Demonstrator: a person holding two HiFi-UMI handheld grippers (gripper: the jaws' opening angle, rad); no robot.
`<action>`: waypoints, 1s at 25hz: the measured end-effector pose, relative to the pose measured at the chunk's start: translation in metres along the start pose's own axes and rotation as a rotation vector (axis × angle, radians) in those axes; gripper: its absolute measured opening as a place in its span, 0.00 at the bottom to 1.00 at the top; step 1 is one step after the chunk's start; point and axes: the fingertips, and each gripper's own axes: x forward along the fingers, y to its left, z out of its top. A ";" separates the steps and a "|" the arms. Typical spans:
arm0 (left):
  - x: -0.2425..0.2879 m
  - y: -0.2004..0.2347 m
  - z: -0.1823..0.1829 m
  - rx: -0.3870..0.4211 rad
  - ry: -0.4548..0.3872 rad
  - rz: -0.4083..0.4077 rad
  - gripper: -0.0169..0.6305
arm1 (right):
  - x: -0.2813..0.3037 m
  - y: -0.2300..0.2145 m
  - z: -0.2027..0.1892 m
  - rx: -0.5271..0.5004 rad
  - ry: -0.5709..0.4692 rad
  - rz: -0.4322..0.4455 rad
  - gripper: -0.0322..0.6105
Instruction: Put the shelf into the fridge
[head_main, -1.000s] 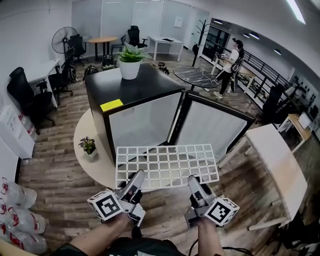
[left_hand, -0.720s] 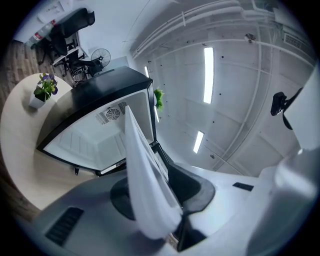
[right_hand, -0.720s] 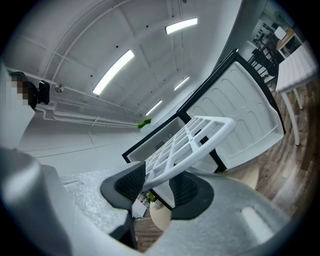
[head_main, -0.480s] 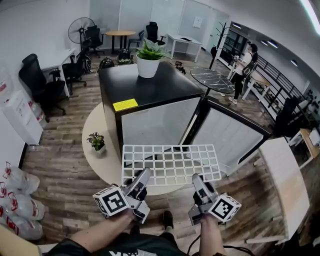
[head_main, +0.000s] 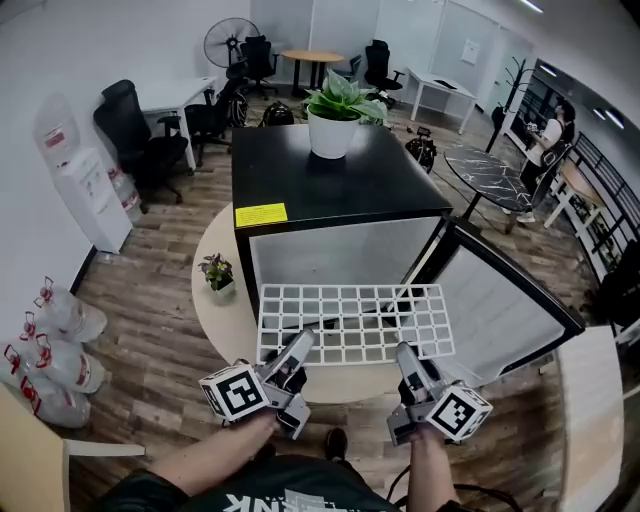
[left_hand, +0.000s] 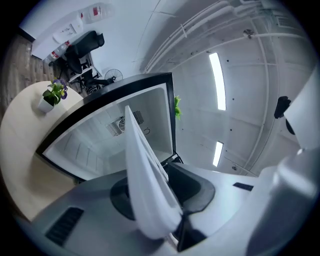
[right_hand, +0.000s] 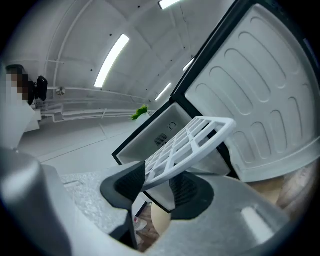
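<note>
The wire shelf (head_main: 350, 322) hides the lower interior of the fridge (head_main: 340, 190). Seen edge-on and blurred from the left hand-held gripper (left_hand: 160, 189), it covers much of one jaw. The print on the yellow label (head_main: 261, 214) is unreadable.

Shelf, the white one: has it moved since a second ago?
Yes. The shelf slid left against the fridge: earlier half before the door, now squarely before the opening.
</note>
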 end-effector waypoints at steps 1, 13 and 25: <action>0.002 0.001 -0.004 -0.008 -0.014 -0.001 0.17 | 0.004 -0.003 0.000 -0.002 0.011 0.029 0.29; 0.029 0.032 -0.010 -0.006 -0.131 0.121 0.17 | 0.054 -0.051 0.010 0.035 0.158 0.161 0.29; 0.033 0.065 0.001 -0.027 -0.172 0.267 0.16 | 0.094 -0.066 0.014 0.052 0.222 0.197 0.28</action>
